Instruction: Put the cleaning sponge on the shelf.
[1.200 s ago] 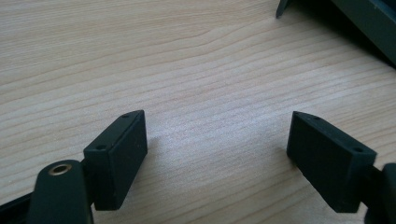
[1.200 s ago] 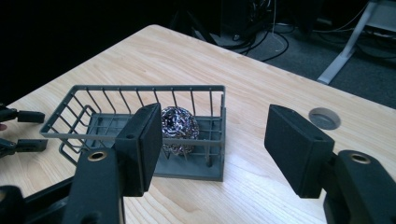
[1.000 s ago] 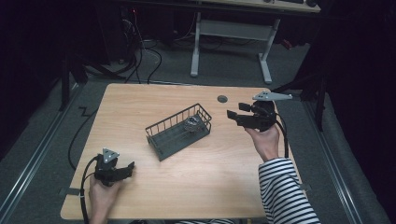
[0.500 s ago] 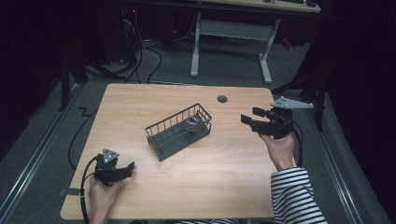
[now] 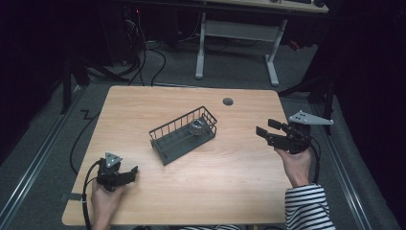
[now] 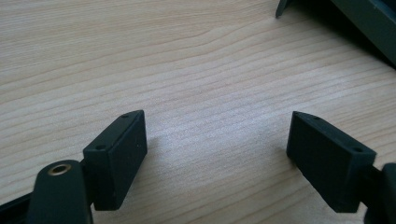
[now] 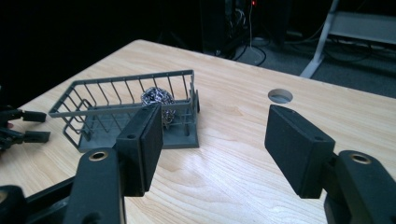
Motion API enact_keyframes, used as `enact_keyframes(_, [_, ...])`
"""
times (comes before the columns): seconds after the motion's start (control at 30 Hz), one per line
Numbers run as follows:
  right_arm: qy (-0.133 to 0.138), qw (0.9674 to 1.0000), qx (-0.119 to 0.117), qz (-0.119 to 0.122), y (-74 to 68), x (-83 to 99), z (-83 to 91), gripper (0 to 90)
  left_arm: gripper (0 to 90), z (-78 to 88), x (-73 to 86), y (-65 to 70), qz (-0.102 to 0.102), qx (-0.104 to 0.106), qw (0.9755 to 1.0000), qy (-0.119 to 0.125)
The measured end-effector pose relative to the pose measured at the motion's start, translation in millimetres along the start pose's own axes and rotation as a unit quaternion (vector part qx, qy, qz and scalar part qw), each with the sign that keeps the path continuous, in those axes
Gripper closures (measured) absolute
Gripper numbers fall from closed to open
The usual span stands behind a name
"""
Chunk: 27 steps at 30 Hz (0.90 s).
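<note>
A dark wire basket (image 5: 182, 135) sits near the middle of the wooden table, with a crumpled silvery ball (image 5: 197, 126) at its right end. The right gripper view looks at the basket (image 7: 123, 112) and the ball (image 7: 156, 97) from the side. My right gripper (image 5: 262, 133) hovers open at the table's right edge, jaws pointing left toward the basket, with nothing between them (image 7: 215, 135). My left gripper (image 5: 130, 171) rests open at the front left, low over bare wood (image 6: 217, 144); it is also at the left edge of the right gripper view (image 7: 28, 126).
A round cable hole (image 5: 228, 101) lies in the table behind the basket. Cables trail off the table's left side. A white desk frame (image 5: 234, 48) stands on the floor beyond the table. The basket's corner (image 6: 355, 23) sits top right in the left gripper view.
My right gripper has moved right and toward the front, away from the basket, out to the table's right edge. The left gripper has stayed put.
</note>
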State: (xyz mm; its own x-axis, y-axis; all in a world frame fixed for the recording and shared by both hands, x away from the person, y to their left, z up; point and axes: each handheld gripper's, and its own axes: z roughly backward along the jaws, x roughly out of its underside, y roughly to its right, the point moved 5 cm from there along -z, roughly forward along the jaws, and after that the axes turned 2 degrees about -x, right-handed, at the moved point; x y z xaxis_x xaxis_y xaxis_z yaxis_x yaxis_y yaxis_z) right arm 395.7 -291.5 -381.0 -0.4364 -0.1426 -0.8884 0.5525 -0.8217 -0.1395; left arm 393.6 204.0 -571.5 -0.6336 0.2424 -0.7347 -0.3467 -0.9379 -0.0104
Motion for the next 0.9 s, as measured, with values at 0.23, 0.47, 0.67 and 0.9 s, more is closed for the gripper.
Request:
enact_keyframes(0.23, [0.007, 0.9999, -0.001, -0.010, -0.9, 17.3, 9.1, 37.5, 20.5, 0.0, 0.0, 0.0, 0.000, 0.000, 1.0000, 0.000])
enact_keyframes(0.47, [0.014, 0.9996, 0.003, -0.026, 2.8, 34.5, 18.9, 37.5, 20.4, 0.0, 0.0, 0.0, 0.000, 0.000, 1.0000, 0.000])
enact_keyframes(0.67, [0.019, 0.9989, 0.004, -0.042, 5.5, 49.6, 24.2, 37.6, 20.3, 0.0, 0.0, 0.0, 0.000, 0.000, 1.0000, 0.000])
enact_keyframes(0.9, [0.016, 0.9983, 0.003, -0.056, 7.8, 69.1, 21.2, 37.6, 20.3, 0.0, 0.0, 0.1, 0.000, 0.001, 1.0000, 0.000])
